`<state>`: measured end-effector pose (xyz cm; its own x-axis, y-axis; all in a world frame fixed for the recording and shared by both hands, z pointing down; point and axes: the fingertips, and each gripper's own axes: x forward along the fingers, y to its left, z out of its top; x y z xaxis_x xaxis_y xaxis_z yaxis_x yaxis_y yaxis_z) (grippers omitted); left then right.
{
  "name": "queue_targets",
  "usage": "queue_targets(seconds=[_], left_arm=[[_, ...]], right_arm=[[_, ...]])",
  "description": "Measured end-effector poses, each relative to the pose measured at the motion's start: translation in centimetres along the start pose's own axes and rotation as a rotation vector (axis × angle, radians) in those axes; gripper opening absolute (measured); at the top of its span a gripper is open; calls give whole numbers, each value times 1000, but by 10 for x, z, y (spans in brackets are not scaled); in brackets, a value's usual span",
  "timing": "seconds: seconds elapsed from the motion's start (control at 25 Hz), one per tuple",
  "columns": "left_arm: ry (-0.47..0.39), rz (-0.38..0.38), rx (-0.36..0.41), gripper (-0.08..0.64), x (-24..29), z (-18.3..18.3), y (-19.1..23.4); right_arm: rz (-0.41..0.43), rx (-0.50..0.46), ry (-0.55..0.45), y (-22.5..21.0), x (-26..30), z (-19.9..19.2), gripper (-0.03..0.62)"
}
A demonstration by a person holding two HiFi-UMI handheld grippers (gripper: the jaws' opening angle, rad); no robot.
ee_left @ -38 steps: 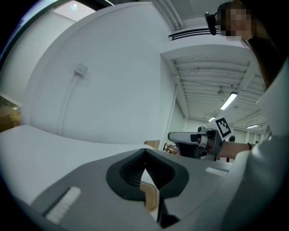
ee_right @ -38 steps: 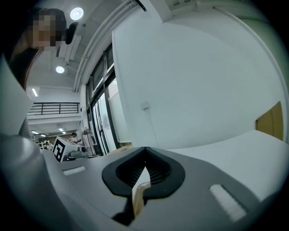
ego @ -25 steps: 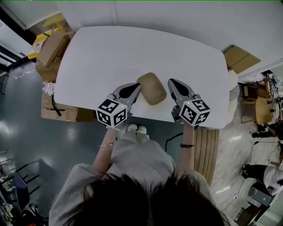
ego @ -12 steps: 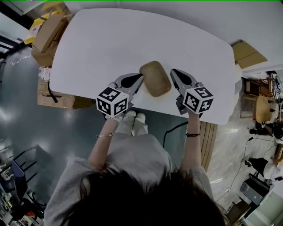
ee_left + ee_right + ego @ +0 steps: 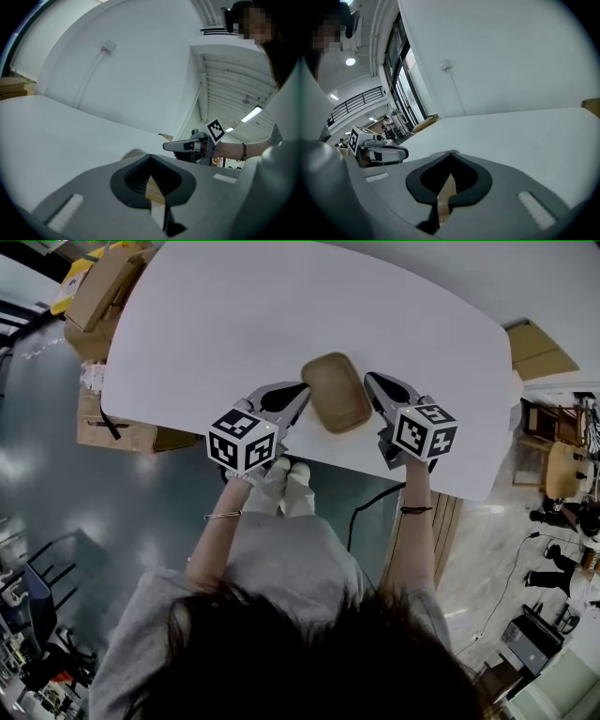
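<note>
A tan rounded-rectangular object (image 5: 336,392) lies flat on the white rounded counter (image 5: 234,324), close to its near edge and between the two tools.

The left tool (image 5: 298,390) reaches in from the near left, angled toward the far right. Its tip sits just beside the object's left side; I cannot tell whether they touch. In the left gripper view its jaws are pressed together with nothing between them (image 5: 150,157), and a sliver of the tan object (image 5: 133,153) shows just past the tip.

The right tool (image 5: 370,379) comes from the near right, angled toward the far left, with its tip near the object's far right corner. Its jaws are likewise closed and empty (image 5: 450,153).

Both of the person's forearms stretch forward from the body, the left forearm (image 5: 220,531) slanting inward and the right forearm (image 5: 412,521) running almost straight. Each wrist wears a thin band.

Cardboard boxes (image 5: 103,287) sit on the floor at the counter's far left.
</note>
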<state>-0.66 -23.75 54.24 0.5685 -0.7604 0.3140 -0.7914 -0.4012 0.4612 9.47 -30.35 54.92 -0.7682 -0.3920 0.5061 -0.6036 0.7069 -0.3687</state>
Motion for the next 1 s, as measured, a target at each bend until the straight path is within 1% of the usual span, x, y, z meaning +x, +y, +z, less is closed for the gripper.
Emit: queue_targets(seconds=[0.16, 0.4, 0.56, 0.64, 0.84, 1.0], left_arm=[[9, 2, -14, -5, 1, -6, 5], [18, 0, -27, -5, 2, -12, 2], [18, 3, -38, -5, 0, -14, 5], [19, 4, -43, -5, 0, -14, 6], [20, 4, -47, -5, 0, -15, 9], [17, 5, -58, -5, -2, -15, 10]], right_arm=[[-13, -14, 50, -6, 11, -7, 14], [-18, -27, 80, -12, 10, -12, 14], [-24, -22, 113, -14, 14, -16, 55], [-27, -22, 132, -16, 16, -19, 86], [-45, -24, 167, -20, 21, -27, 94], [-43, -26, 182, -19, 23, -31, 98]])
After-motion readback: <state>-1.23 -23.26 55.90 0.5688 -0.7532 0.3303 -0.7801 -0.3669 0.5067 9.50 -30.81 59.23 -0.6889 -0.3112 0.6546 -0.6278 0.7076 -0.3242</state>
